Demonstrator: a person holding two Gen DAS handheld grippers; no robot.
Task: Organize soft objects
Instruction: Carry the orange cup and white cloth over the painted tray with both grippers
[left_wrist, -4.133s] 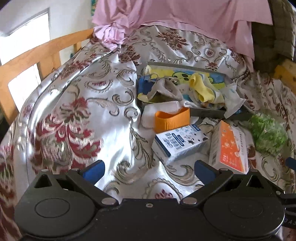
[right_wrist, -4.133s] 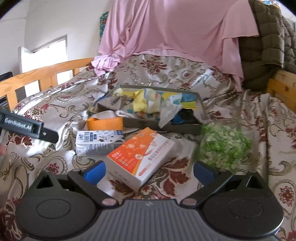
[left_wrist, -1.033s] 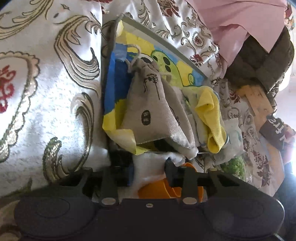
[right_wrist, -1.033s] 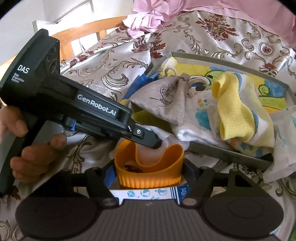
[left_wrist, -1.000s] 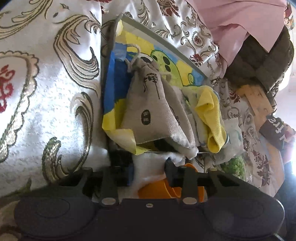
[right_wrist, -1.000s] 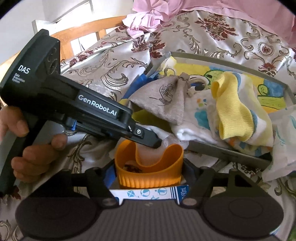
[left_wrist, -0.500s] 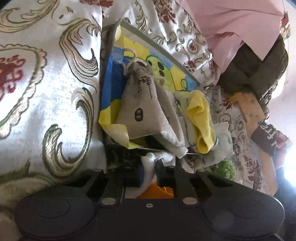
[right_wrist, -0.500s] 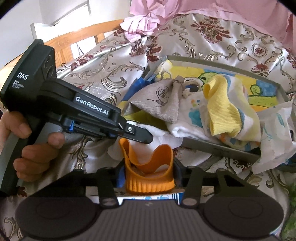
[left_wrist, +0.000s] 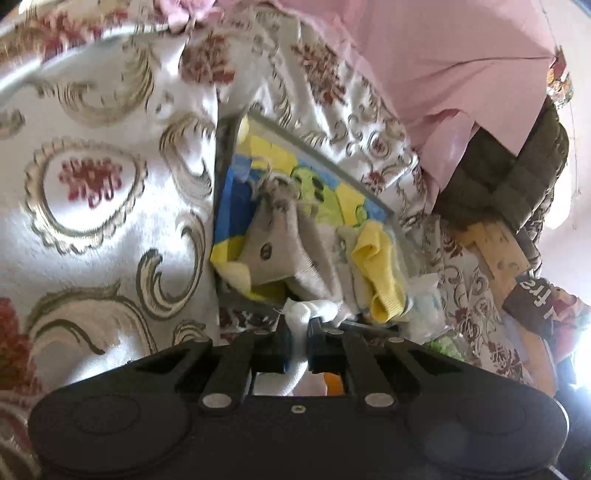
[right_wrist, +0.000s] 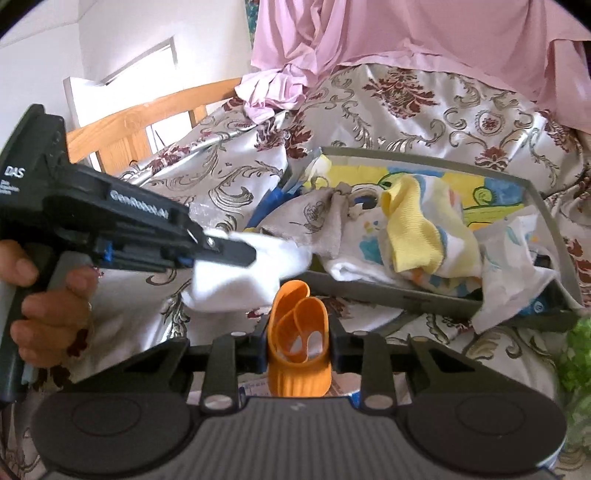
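1. the left tool (left_wrist: 298, 332) is closed tight on a white cloth (left_wrist: 308, 314); the cloth bunches just past its fingertips and trails back between the fingers toward the body.
2. in the right wrist view the left tool (right_wrist: 240, 254) comes in from the left, held by the person's hand (right_wrist: 48, 306), with the white cloth (right_wrist: 240, 280) hanging from its tip, off the bedspread (right_wrist: 229, 177).
3. the right tool (right_wrist: 297, 347) is squeezed onto an orange soft cup (right_wrist: 299, 347), which is folded inward between the fingers.
4. ahead of the right tool lies a grey tray (right_wrist: 406, 295). it holds a grey drawstring pouch (right_wrist: 325, 221), a yellow cloth (right_wrist: 410, 225) and a white printed cloth (right_wrist: 506, 258) that spills over the near right rim.
5. the white cloth hangs just to the left of the tray's near left corner, above and ahead of the orange cup.
6. beyond the tray, a pink sheet (right_wrist: 406, 37) drapes down at the back.
7. at the far right edge of the right tool's view sits something green (right_wrist: 576, 354), too cropped to identify.
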